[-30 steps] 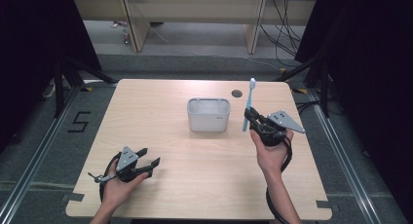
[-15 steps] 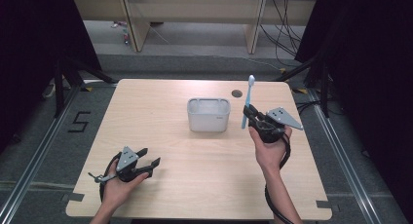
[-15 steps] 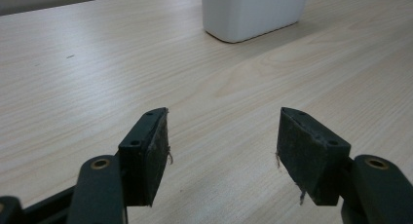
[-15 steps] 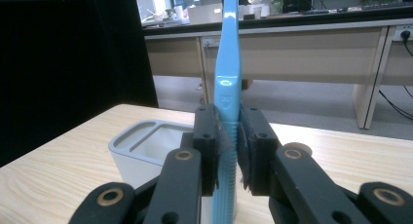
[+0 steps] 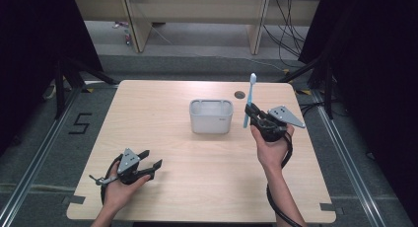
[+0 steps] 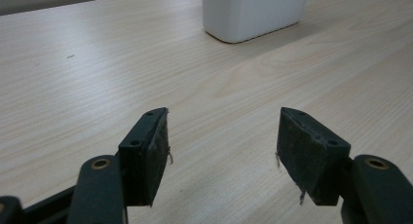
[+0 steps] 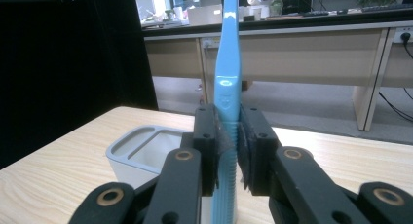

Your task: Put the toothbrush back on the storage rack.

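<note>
A pale wooden table [image 5: 197, 187] is sitting in a dark-curtained bay, with beige desk frames and loose cables lying on the grey floor beyond its far edge. I am taking the pale grey, rounded-rectangular plastic holder [image 5: 211, 116] near the middle of the table as my landmark; it is divided into compartments and its mouth is facing up.

Just to the right of that holder, I am seeing my right gripper [image 5: 252, 114] pinching a light blue plastic toothbrush [image 5: 249, 101] by the lower part of its handle. In the right gripper view the pads are pressing flat on both sides of the handle [image 7: 228, 136], and the brush is standing nearly upright, head end up, rising well above the holder's rim [image 7: 127, 145]. The holder is lying below and to the left of the jaws there, with nothing between brush and holder.

A small dark round hole [image 5: 240, 94] in the tabletop is showing just behind the holder, beside the brush.

Well toward the near left corner from the holder, my left gripper [image 5: 150, 164] is resting low in the hand, its jaws standing wide apart over bare wood and gripping nothing; the holder's base [image 6: 253, 14] is showing far ahead of them.
</note>
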`<action>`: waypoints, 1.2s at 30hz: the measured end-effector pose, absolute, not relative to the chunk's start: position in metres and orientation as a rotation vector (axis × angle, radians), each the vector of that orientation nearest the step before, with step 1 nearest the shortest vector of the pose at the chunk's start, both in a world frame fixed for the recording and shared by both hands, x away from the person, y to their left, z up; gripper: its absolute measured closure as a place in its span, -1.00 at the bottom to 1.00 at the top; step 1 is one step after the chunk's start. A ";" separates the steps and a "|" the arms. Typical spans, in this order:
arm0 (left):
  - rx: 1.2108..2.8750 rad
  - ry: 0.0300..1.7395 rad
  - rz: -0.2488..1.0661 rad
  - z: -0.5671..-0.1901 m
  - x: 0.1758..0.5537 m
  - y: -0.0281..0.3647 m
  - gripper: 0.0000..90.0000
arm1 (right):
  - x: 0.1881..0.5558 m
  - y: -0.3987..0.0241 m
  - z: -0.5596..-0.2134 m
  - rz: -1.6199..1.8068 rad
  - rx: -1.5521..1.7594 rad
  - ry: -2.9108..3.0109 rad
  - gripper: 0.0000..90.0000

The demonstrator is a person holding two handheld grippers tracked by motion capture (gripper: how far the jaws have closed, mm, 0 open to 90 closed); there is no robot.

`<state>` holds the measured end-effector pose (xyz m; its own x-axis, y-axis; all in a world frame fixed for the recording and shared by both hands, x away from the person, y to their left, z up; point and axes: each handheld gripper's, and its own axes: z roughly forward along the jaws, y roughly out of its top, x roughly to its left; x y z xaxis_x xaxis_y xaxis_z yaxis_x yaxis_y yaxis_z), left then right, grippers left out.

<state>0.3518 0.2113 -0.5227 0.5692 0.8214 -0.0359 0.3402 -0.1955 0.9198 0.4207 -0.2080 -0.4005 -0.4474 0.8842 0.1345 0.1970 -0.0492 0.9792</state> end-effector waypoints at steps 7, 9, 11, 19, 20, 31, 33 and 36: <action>1.779 0.957 0.589 -0.523 0.352 0.211 -0.21 | 0.424 -0.205 -0.398 1.548 1.151 1.664 0.76; 1.778 0.958 0.588 -0.523 0.352 0.212 -0.20 | 0.425 -0.203 -0.397 1.548 1.142 1.664 0.76; 1.783 0.962 0.591 -0.522 0.351 0.212 -0.21 | 0.428 -0.202 -0.396 1.549 1.135 1.661 0.76; 1.781 0.961 0.591 -0.522 0.351 0.212 -0.21 | 0.431 -0.197 -0.395 1.552 1.142 1.667 0.76; 1.780 0.961 0.590 -0.522 0.351 0.212 -0.21 | 0.432 -0.196 -0.395 1.560 1.136 1.656 0.76; 1.780 0.961 0.590 -0.522 0.351 0.212 -0.21 | 0.438 -0.193 -0.392 1.564 1.137 1.651 0.76; 1.781 0.961 0.590 -0.522 0.351 0.212 -0.21 | 0.439 -0.193 -0.391 1.559 1.144 1.653 0.76; 1.781 0.962 0.589 -0.522 0.351 0.212 -0.21 | 0.441 -0.192 -0.391 1.570 1.136 1.644 0.76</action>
